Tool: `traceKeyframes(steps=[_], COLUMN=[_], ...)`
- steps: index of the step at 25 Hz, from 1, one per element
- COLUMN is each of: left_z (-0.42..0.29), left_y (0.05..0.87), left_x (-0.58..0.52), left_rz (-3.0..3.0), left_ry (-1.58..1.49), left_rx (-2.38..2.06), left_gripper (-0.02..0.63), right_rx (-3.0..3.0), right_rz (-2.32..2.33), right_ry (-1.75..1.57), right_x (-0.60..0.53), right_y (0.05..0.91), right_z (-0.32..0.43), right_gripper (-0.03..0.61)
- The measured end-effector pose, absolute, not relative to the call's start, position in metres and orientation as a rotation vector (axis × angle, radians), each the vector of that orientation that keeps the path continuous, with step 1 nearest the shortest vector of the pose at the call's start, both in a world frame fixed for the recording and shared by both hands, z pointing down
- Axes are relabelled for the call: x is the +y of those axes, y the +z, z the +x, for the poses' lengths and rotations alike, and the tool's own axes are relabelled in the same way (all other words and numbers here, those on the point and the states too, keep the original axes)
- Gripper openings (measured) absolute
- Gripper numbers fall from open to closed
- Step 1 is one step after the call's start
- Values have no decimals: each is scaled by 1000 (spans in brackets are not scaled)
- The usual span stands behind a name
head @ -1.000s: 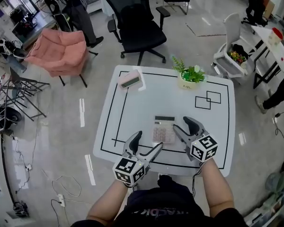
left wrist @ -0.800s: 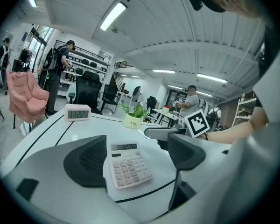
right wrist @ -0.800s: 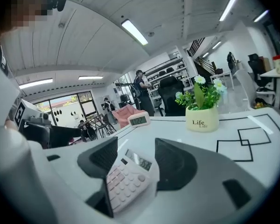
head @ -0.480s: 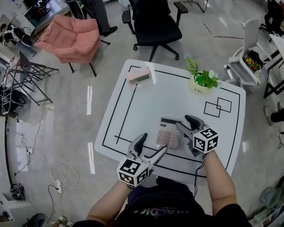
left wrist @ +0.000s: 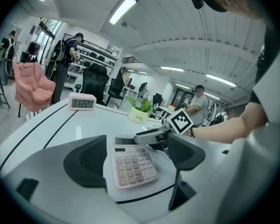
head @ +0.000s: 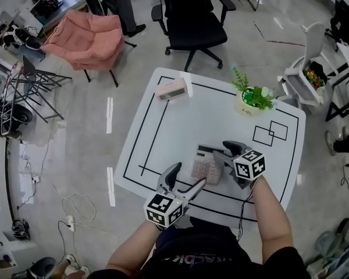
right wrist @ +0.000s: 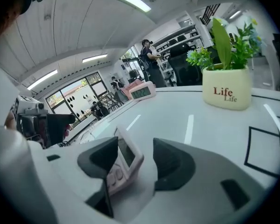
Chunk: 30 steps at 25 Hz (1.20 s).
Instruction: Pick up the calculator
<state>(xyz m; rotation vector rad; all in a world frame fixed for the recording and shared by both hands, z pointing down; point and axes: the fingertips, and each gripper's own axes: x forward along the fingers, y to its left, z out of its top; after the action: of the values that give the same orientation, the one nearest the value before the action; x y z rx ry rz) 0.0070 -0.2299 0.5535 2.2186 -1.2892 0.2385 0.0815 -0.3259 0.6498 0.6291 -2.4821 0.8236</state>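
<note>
Fingers of the right gripper apart, straddling the display end of the calculator; not yet pressed shut on it, with a clear gap on one side. Fingers of the left gripper spread wide, holding nothing, aimed at the calculator's near end and stopping just short of it, low over the surface. Flat and keys up for the calculator, on the white table near its front edge, inside the black line drawn round the top. Behind both grippers, a person's forearms reaching in from the near side. Farther back on the table, a small digital clock at the far left and a potted plant marked "Life" at the far right, both well apart from the calculator. Beyond the table, on the floor, a black office chair and a pink armchair.
</note>
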Motion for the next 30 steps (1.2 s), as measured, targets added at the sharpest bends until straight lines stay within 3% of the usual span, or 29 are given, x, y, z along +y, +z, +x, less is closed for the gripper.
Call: traceKeyframes(steps=[7,16,30], left_z=[8,4,8], left_y=[557,565,562], left_x=[-235,-232,-219], left_rz=[2206,2184,2190], left_ry=[234,251,243], left_rx=[-1280,-1270,-1223], left_gripper=[396,395,396], right_rx=[-2413,-2504,-2674], right_rz=[445,365,297], right_ry=[783,851,865], right_x=[-318,-313,-288], right_y=[658,647,601], right_z=[72,71,75], right_gripper=[192,89,48])
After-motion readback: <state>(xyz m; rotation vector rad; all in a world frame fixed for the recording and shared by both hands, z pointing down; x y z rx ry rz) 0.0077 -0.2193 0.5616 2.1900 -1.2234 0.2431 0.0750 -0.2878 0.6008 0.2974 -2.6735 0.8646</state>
